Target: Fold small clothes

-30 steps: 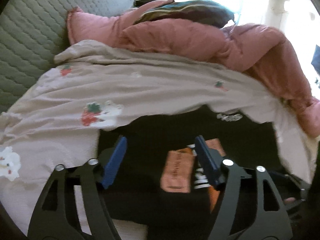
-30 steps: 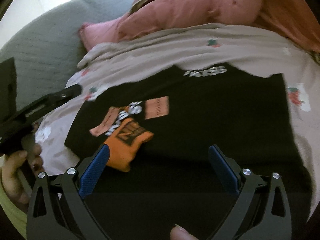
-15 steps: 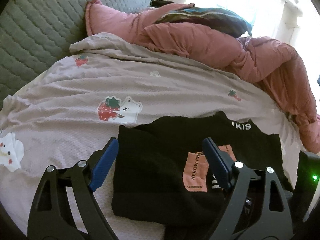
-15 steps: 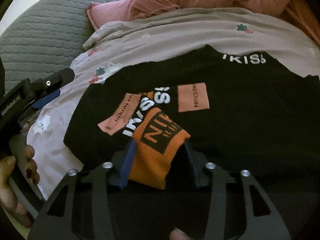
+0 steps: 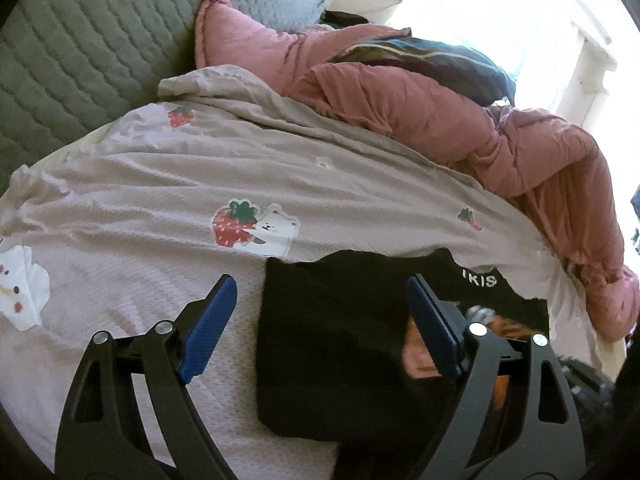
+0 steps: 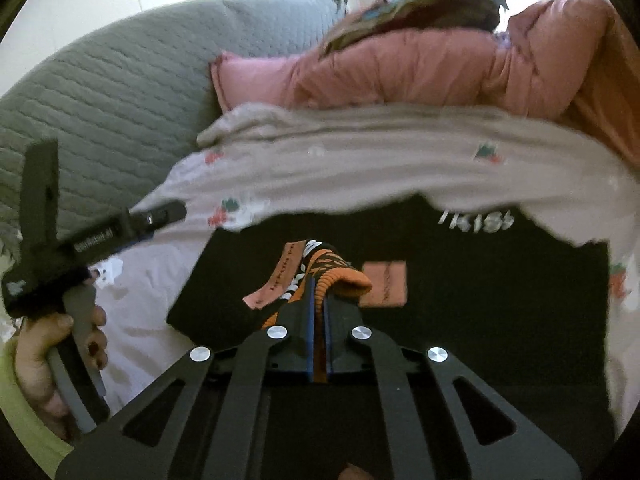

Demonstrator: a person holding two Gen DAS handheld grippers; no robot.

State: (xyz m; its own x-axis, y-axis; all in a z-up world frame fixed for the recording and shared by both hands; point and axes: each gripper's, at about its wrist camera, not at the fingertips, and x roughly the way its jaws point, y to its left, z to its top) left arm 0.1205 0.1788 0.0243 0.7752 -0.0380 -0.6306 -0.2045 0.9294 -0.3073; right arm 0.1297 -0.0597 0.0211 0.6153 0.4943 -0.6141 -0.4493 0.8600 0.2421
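A black garment (image 6: pixel 480 280) with white lettering and pink patches lies flat on the bed; in the left wrist view its left part (image 5: pixel 332 344) shows. My right gripper (image 6: pixel 319 300) is shut on the orange ribbed cuff of an orange-and-black sock (image 6: pixel 340 276), lifted a little off the black garment. My left gripper (image 5: pixel 320 316) stands open above the garment's left edge, its blue fingers (image 5: pixel 212 324) holding nothing. In the right wrist view the left gripper's body (image 6: pixel 100 240) shows at the left, held by a hand (image 6: pixel 44 352).
A pale bedsheet (image 5: pixel 160 200) printed with strawberries and bears covers the bed. A pink quilt (image 5: pixel 440 120) is heaped along the back with a dark striped cloth (image 5: pixel 432 60) on it. A grey quilted cushion (image 5: pixel 80 60) rises at the left.
My right gripper went from wide open to shut on the sock's orange cuff and lifted it. My left gripper slid leftward to the black garment's left edge, staying open.
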